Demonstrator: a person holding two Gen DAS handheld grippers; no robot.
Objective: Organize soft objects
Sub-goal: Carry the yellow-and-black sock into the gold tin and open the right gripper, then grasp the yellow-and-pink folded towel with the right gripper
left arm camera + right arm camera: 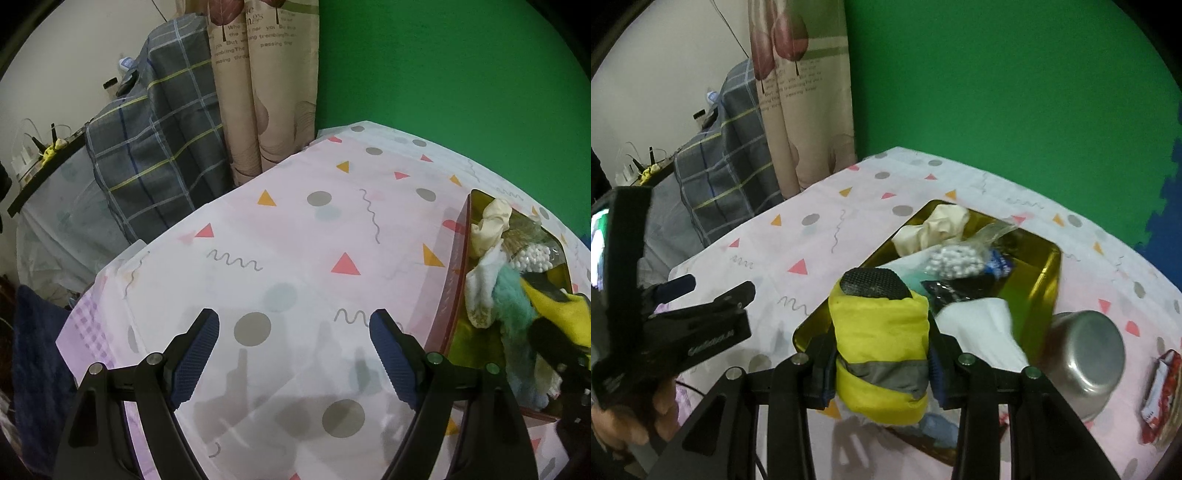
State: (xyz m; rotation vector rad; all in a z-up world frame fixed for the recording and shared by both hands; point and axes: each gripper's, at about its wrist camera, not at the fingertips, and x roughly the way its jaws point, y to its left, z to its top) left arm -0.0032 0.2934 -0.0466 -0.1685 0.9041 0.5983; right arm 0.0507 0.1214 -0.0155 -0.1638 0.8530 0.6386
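My right gripper (882,369) is shut on a folded yellow cloth (879,332) that has a grey stripe and a black mesh patch on top. It holds the cloth over the near left corner of a gold-lined tin (1043,291). In the tin lie a cream cloth (942,225), a bag of white cotton buds (955,258), a white cloth (982,325) and teal fabric. My left gripper (294,321) hangs open and empty over the patterned tablecloth (295,236), left of the tin (448,295). The left wrist view shows the yellow cloth (569,314) blurred at its right edge.
An upturned steel bowl (1086,354) stands right of the tin, with a red and white packet (1160,395) beyond it. A hand (624,417) holds the left gripper (713,290). A plaid-covered bundle (159,147) and a curtain (266,92) stand past the table's left edge.
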